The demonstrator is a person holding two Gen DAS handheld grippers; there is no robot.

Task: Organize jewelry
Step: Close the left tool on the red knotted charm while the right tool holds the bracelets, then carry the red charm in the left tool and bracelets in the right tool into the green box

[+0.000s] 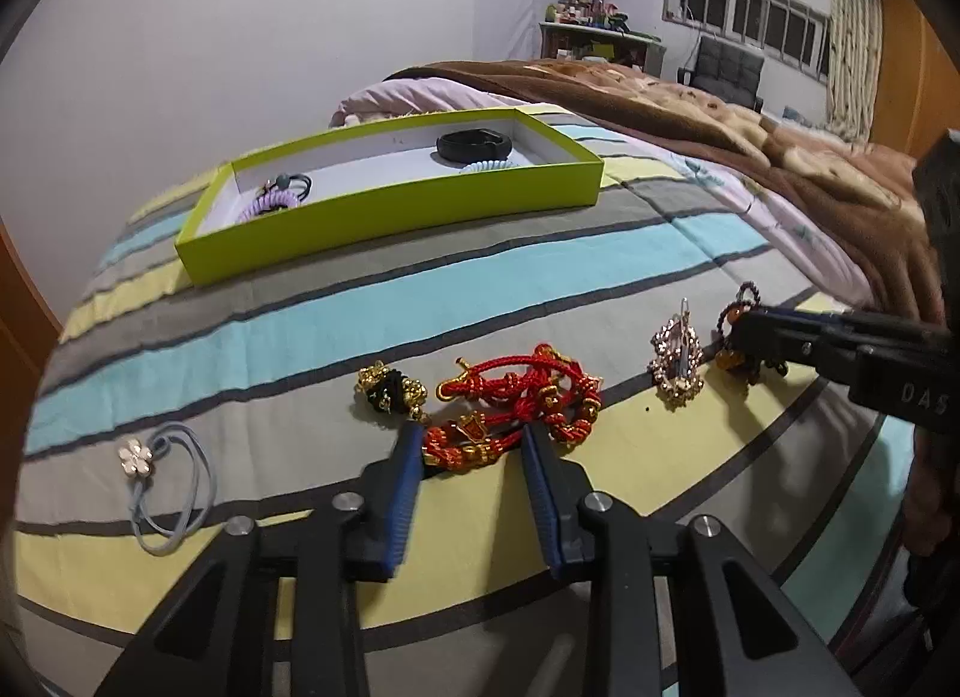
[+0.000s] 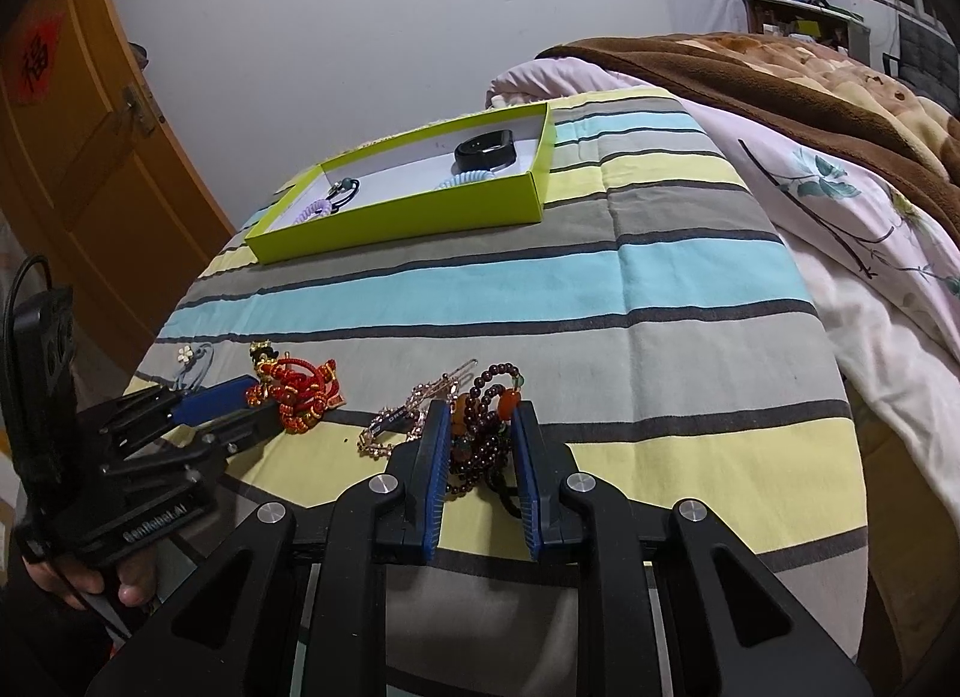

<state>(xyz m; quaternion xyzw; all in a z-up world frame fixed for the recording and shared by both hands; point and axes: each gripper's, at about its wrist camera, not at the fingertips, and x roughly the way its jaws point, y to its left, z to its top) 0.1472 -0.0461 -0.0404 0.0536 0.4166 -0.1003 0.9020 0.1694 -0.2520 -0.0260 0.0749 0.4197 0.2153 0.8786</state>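
Note:
A lime green box (image 1: 390, 211) (image 2: 396, 217) lies on the striped bed and holds a black band (image 1: 474, 146), a pale blue coil tie and a purple coil tie (image 1: 264, 204). My left gripper (image 1: 471, 436) is open, its jaws on either side of a red cord bracelet pile (image 1: 516, 403) (image 2: 303, 391). My right gripper (image 2: 480, 415) is open, its jaws around a dark bead bracelet (image 2: 483, 439) (image 1: 741, 337). A rhinestone hair clip (image 1: 677, 364) (image 2: 402, 415) lies between the two piles.
A black and gold bracelet (image 1: 390, 391) lies left of the red pile. A blue hair tie with a flower (image 1: 168, 475) lies at the near left. A brown blanket (image 1: 780, 157) and a floral quilt (image 2: 840, 229) cover the bed's right side. A wooden door (image 2: 78, 157) stands at left.

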